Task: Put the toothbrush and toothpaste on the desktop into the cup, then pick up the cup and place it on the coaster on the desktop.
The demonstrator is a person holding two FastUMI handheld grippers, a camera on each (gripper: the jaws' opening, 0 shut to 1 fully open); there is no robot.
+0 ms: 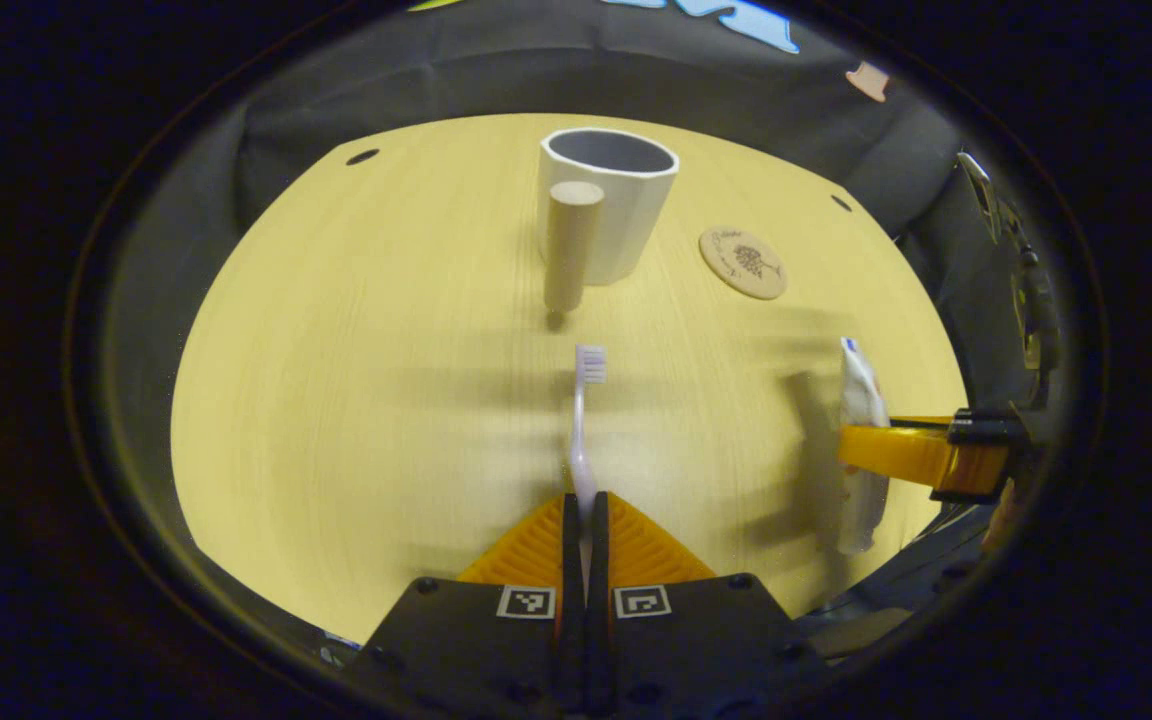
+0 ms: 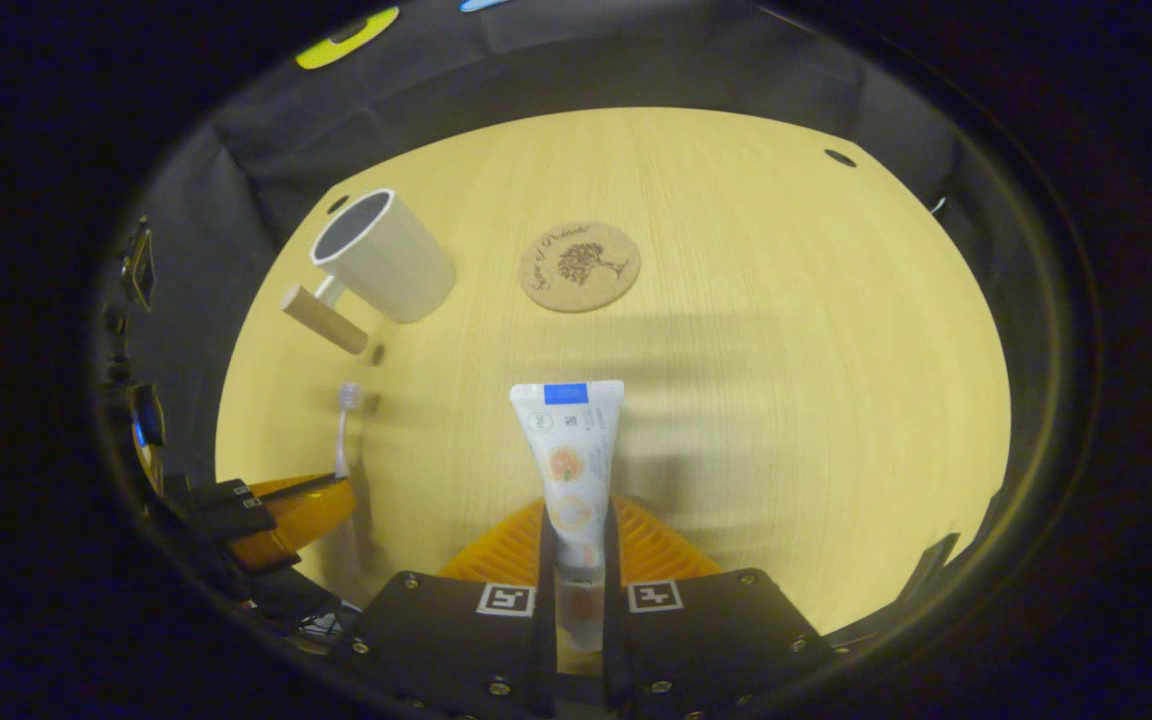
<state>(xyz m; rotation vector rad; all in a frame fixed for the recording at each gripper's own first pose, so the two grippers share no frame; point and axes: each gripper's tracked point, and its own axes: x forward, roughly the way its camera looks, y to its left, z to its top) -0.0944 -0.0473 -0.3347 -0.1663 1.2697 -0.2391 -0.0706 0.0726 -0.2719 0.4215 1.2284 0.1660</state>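
My left gripper [image 1: 586,510] is shut on the handle of a white toothbrush [image 1: 584,420], whose bristle head points toward the cup. The white cup [image 1: 608,200] with a wooden peg handle [image 1: 570,245] stands upright at the far middle of the table. A round cork coaster [image 1: 742,262] lies to its right. My right gripper [image 2: 576,520] is shut on a white toothpaste tube [image 2: 570,450], its crimped end pointing forward above the table. The right gripper view also has the cup [image 2: 384,255], the coaster [image 2: 579,266], the toothbrush [image 2: 344,425] and the left gripper [image 2: 301,505].
The light wooden table [image 1: 356,380] has small dark holes near its far corners, one of them a hole [image 1: 362,157] at the far left. Black cloth walls close in behind and beside it. The right gripper [image 1: 911,455] with the tube [image 1: 861,400] sits at the right edge of the left gripper view.
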